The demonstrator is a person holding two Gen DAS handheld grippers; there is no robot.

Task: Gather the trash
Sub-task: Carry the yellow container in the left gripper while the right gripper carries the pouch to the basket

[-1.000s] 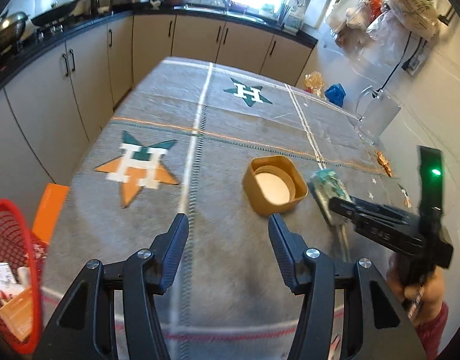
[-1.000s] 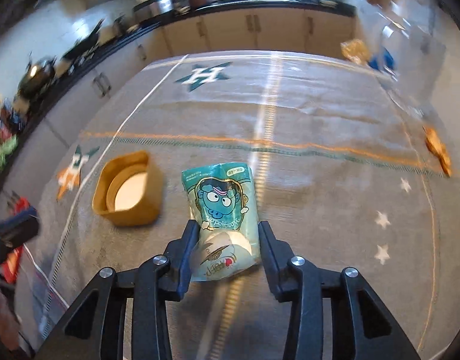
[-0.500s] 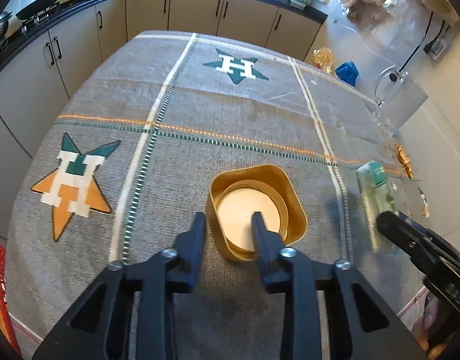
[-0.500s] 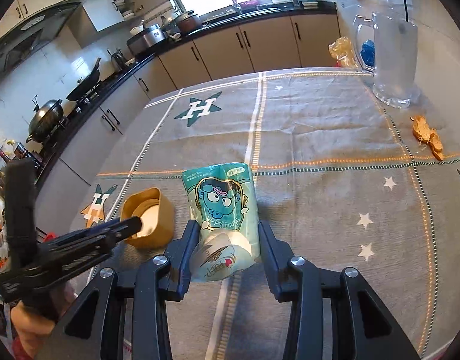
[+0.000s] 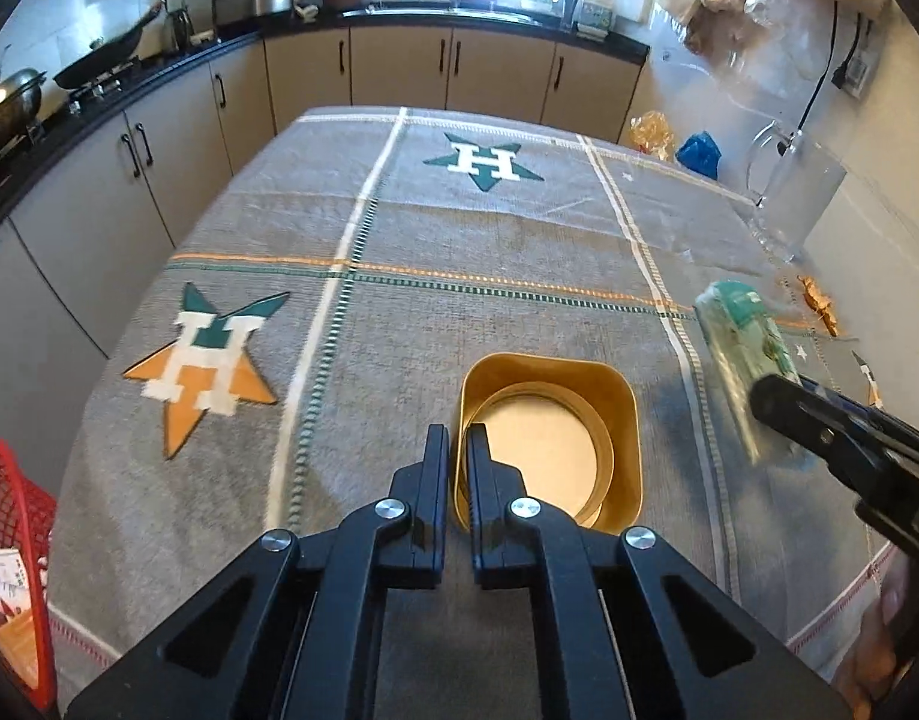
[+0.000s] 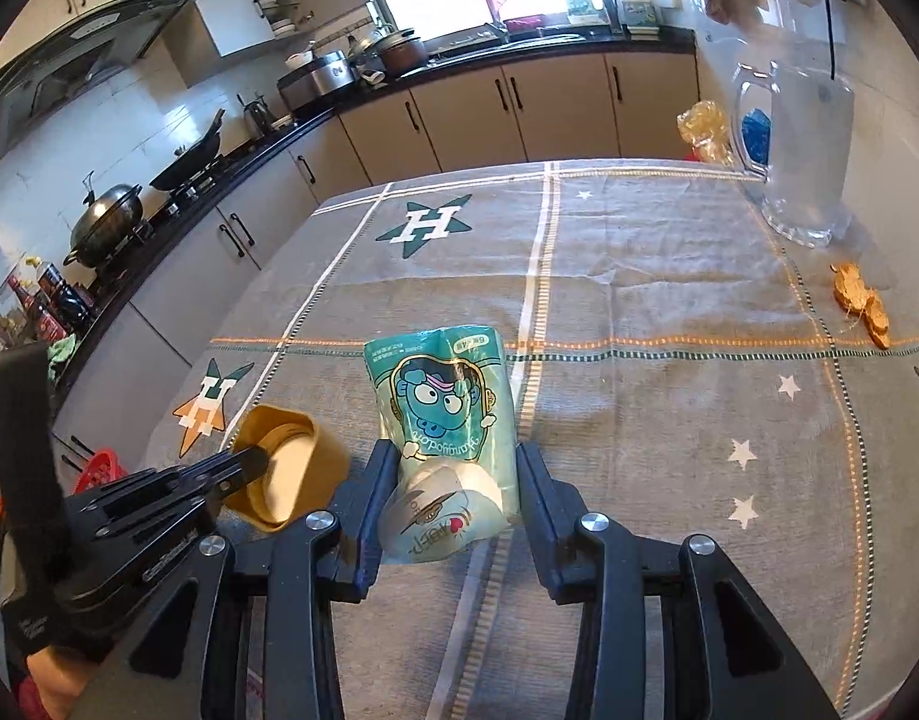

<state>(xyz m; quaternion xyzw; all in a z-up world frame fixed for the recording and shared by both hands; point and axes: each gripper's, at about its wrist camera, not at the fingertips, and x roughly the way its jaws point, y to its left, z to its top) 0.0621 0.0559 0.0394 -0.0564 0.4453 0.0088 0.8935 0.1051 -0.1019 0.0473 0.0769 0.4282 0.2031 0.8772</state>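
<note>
A gold square tub [image 5: 579,378] with a round insert stands on the grey tablecloth [image 5: 459,240]. My left gripper [image 5: 458,438] is shut on its near-left wall, one finger inside and one outside. The same tub [image 6: 303,450] shows in the right wrist view with the left gripper [image 6: 252,461] on its rim. A teal snack packet [image 6: 441,396] with a cartoon face is clamped in my right gripper [image 6: 453,459], shut on its lower half. In the left wrist view that packet [image 5: 741,336] hangs just above the cloth at the right, in the right gripper [image 5: 765,402].
A red mesh basket [image 5: 3,480] with paper scraps sits off the table's near-left corner. A clear glass jug [image 6: 801,138] stands at the far right. Orange scraps [image 6: 861,300] lie near it. Yellow and blue bags [image 5: 669,138] sit at the far edge.
My left gripper moved forward to the gold tub and its jaws closed from wide apart onto the tub's wall. The right gripper kept the packet and rose slightly.
</note>
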